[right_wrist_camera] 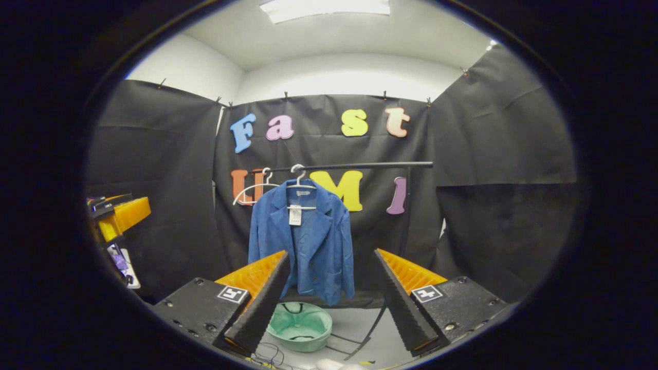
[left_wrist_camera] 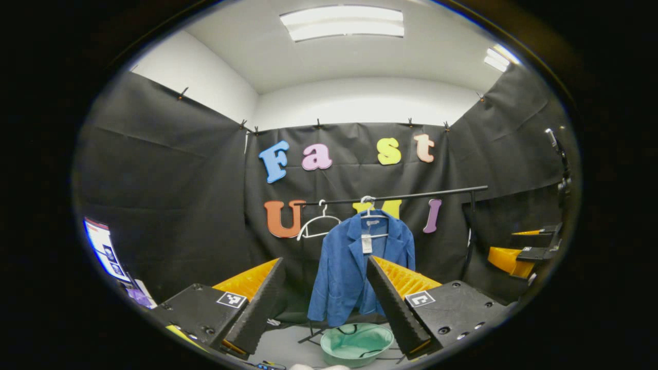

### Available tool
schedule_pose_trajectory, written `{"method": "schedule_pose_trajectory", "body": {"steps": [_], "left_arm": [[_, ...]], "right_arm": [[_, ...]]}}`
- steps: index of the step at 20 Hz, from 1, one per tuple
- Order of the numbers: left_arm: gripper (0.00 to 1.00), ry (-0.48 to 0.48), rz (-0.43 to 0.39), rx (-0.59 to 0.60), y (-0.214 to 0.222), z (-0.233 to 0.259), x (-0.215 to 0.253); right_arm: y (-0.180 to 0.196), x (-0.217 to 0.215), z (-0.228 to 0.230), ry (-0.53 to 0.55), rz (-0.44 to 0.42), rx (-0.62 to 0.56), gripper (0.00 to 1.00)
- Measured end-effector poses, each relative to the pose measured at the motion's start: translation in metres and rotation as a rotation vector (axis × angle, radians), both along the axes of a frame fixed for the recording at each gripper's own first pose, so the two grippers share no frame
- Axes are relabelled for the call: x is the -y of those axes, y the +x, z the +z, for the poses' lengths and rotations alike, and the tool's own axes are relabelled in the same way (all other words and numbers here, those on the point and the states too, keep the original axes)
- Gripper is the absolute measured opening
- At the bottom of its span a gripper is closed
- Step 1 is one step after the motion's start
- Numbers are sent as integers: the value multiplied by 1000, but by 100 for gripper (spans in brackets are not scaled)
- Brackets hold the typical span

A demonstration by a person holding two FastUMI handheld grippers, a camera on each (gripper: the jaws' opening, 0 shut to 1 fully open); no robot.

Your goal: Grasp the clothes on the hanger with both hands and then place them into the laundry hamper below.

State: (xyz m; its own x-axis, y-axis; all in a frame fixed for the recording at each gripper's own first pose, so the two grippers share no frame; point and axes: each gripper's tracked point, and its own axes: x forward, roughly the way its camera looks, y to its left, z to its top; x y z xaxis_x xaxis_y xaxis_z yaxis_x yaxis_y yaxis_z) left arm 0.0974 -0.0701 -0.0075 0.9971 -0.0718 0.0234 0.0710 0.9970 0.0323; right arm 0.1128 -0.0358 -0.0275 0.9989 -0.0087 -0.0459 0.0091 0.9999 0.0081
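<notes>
Jacket (left_wrist_camera: 354,262), blue, on hanger (left_wrist_camera: 371,216) at twelve o'clock; hamper (left_wrist_camera: 356,343) below; both my jaws open, empty; approach stage, grasp pending.

1 jacket (left_wrist_camera: 349,262), 2 hangers (left_wrist_camera: 318,223), 1 hamper (left_wrist_camera: 356,343)

Black cloth (left_wrist_camera: 169,195) hangs on three sides of the booth, pinned along its top edge by small clips (left_wrist_camera: 318,123). Above it rise plain white walls (left_wrist_camera: 360,100) and a white ceiling (right_wrist_camera: 329,38) with a long bright light panel (left_wrist_camera: 342,23); a second lamp (left_wrist_camera: 497,57) glows near the right edge of the left gripper view. The floor (right_wrist_camera: 354,324) is pale grey. A lit screen (left_wrist_camera: 103,246) stands at the left.
</notes>
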Motion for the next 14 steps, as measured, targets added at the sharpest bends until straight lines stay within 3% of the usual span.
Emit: {"method": "schedule_pose_trajectory", "body": {"steps": [3,4,14], "left_arm": [[96,7,7,-19,42,-15,20],[100,9,11,-23,56,-20,25],[100,-12,61,-63,184,-76,63]], "right_arm": [[54,7,-9,9,23,-10,100],[73,11,-10,10,27,-12,100],[239,20,-29,-15,114,-33,100]]}}
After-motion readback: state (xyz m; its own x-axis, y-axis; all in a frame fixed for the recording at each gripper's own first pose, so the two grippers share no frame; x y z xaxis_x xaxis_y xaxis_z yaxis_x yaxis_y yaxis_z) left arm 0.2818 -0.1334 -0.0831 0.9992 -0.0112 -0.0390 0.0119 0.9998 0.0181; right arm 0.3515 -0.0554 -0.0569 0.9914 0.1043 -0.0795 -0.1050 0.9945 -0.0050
